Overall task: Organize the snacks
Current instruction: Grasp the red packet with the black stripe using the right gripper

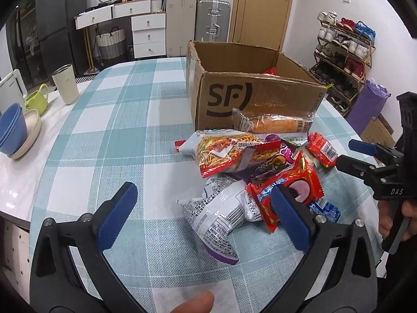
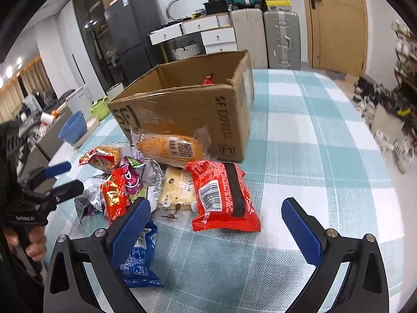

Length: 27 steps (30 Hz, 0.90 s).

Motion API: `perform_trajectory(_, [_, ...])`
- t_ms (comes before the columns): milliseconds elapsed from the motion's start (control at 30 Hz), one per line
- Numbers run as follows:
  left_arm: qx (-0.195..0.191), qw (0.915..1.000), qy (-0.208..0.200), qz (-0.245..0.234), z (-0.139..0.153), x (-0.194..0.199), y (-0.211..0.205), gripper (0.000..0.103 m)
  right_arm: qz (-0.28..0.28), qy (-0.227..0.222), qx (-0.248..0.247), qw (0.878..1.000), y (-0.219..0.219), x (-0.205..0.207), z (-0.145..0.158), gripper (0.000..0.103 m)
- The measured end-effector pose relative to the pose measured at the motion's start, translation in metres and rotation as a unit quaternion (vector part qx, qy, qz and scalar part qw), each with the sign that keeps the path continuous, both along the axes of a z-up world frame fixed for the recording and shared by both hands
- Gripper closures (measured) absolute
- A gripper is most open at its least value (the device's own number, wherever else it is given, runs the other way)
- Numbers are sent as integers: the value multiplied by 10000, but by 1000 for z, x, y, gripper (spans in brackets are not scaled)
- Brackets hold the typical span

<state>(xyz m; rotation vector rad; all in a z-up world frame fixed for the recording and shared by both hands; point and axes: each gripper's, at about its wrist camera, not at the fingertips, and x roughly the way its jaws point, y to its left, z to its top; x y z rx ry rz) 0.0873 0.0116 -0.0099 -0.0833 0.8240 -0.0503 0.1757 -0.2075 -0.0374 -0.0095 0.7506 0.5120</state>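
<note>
On the table: teal-checked tablecloth, snack pile touching cardboard box.
Room: suitcases, shoe rack.
Left gripper: jaws apart, empty.
Right gripper: jaws apart, empty.

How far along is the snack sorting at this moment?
Barely started. One red packet already lies inside the cardboard box. Nothing is in hand: the left claw and right claw are both open and empty. The pile remains on the table, including the noodle bag and big red pack.
</note>
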Motion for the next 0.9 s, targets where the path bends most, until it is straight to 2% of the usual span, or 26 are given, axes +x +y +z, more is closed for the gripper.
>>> perform_trajectory(367, [-100,9995,295,94,-19,10,8,1,152,156,271,9994,-4,18,-10,2])
perform_trajectory(433, [-126,9994,317,100,-21,11,9,1,155,316,416,9985,-5,24,-14,8])
perform_trajectory(500, [-108,9993,341,117,-22,11,9,1,161,545,625,9964,-7,30,-18,19])
perform_trajectory(733, [-115,9994,322,1,-21,10,9,1,196,604,611,9961,0,38,-23,23])
perform_trajectory(800, [-112,9994,336,-58,-22,10,7,1,199,583,504,9968,2,38,-24,34])
perform_trajectory(900, [-149,9989,357,-273,-23,9,3,1,237,568,489,9969,3,39,-25,42])
